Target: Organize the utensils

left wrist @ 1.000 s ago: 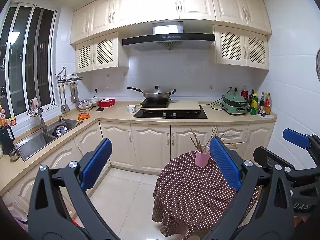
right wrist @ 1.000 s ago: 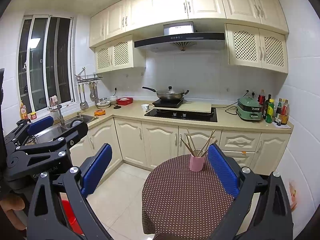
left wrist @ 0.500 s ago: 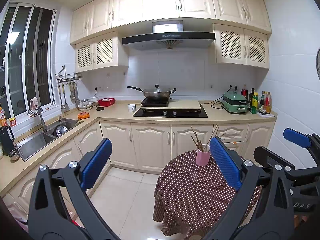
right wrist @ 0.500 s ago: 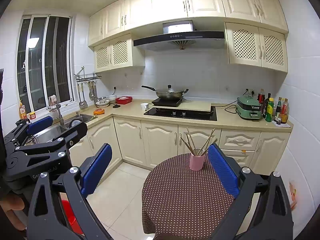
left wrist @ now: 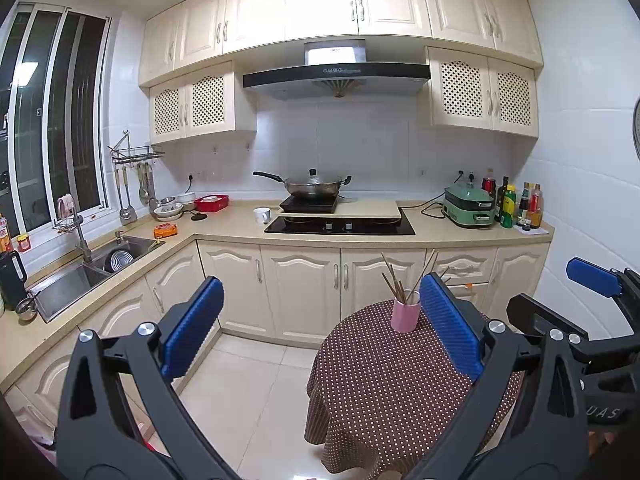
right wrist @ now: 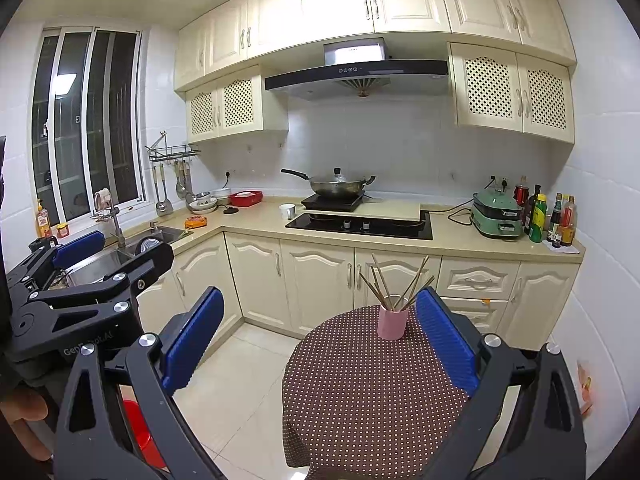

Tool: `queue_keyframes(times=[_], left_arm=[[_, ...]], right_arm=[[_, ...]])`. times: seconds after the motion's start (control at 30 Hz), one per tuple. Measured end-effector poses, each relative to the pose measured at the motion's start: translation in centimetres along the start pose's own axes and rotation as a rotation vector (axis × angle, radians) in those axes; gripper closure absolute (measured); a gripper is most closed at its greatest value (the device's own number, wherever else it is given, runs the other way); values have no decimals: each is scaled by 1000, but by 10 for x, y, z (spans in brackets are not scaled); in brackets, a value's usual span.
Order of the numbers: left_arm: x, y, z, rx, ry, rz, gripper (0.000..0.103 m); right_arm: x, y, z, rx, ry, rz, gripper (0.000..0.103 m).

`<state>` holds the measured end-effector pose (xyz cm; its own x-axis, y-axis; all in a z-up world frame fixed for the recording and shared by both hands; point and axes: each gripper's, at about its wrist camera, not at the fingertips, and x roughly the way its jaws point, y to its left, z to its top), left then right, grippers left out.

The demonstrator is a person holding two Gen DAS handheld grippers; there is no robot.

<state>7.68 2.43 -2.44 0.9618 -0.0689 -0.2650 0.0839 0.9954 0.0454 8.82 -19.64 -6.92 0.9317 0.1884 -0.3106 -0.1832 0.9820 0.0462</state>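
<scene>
A pink cup (left wrist: 405,315) (right wrist: 392,322) holding several wooden chopsticks (right wrist: 394,282) stands at the far side of a round table with a brown dotted cloth (left wrist: 384,376) (right wrist: 360,392). My left gripper (left wrist: 320,328) is open and empty, held well short of the cup; its right pad (left wrist: 448,320) overlaps the cup's side in the left wrist view. My right gripper (right wrist: 316,332) is also open and empty, likewise back from the cup. Each gripper shows at the edge of the other's view.
Cream cabinets and a counter (left wrist: 224,232) run along the back and left, with a sink (left wrist: 68,284), a hob with a wok (left wrist: 316,188), a green cooker (left wrist: 468,208) and bottles (left wrist: 516,208). Pale tiled floor (left wrist: 244,392) lies left of the table; a red bucket (right wrist: 140,432) stands low left.
Both views have drifted very slightly; the cup and table sit a touch further right in the left wrist view. Both grippers stay open.
</scene>
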Motion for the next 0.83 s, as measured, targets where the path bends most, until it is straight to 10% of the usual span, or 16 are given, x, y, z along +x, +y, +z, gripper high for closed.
queue_keyframes(times=[0.83], left_arm=[[43, -8, -6, 30, 55, -24, 6]], right_arm=[[33, -9, -7, 37, 50, -33, 10]])
